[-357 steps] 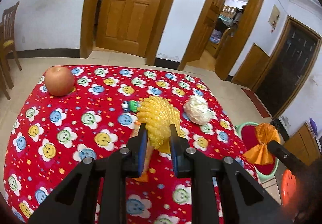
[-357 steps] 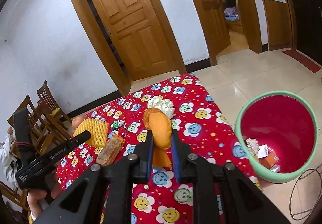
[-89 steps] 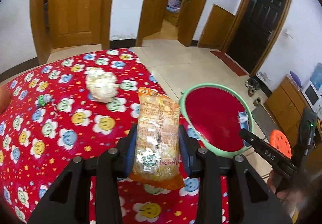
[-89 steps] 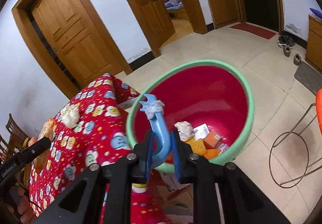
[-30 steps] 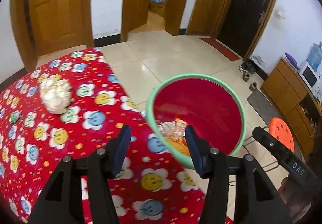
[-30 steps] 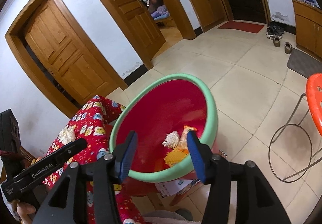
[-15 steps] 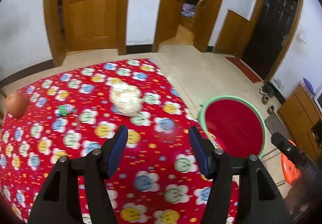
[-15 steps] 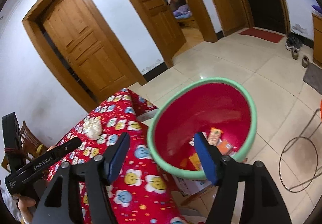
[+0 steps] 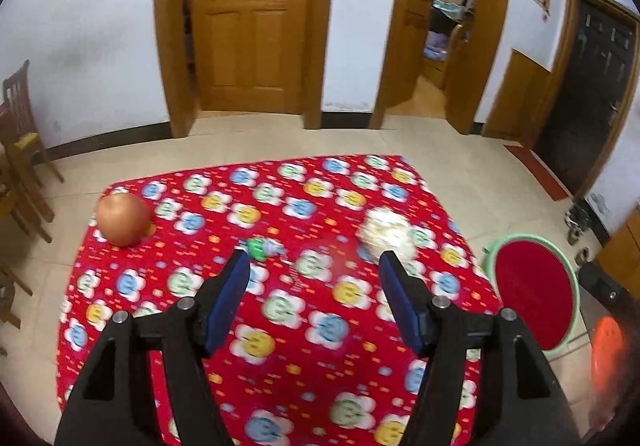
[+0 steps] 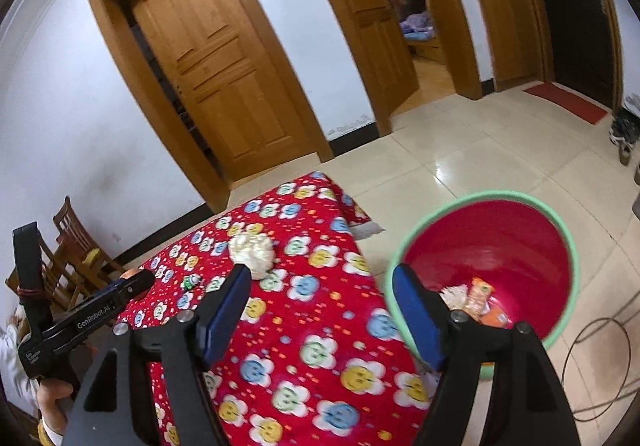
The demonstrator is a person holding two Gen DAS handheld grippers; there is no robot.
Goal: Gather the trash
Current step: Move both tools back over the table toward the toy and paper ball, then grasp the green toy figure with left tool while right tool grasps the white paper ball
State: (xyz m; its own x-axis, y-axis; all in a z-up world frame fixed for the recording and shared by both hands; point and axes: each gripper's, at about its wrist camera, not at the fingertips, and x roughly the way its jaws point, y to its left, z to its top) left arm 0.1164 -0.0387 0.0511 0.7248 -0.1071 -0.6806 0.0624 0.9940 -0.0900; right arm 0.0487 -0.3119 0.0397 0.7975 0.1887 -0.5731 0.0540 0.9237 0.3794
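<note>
My left gripper (image 9: pixel 314 300) is open and empty above the red flowered tablecloth (image 9: pixel 280 326). A crumpled white paper ball (image 9: pixel 386 234) lies just beyond its right finger. A small green wrapper (image 9: pixel 260 248) lies near its left fingertip. My right gripper (image 10: pixel 320 310) is open and empty, between the table and the red bin with a green rim (image 10: pixel 560 230). The bin (image 9: pixel 536 306) holds several pieces of trash (image 10: pixel 478 300). The paper ball (image 10: pixel 252 252) and wrapper (image 10: pixel 191 281) also show in the right wrist view.
An apple (image 9: pixel 122 219) sits at the table's far left corner. Wooden chairs (image 9: pixel 20 149) stand left of the table. An orange stool (image 9: pixel 608 338) stands beside the bin. A cable (image 10: pixel 600 366) lies on the floor near the bin. Doors line the far wall.
Both grippers swung left, away from the bin and back toward the table. The left gripper now faces the paper ball and the green wrapper. Both stay open and empty.
</note>
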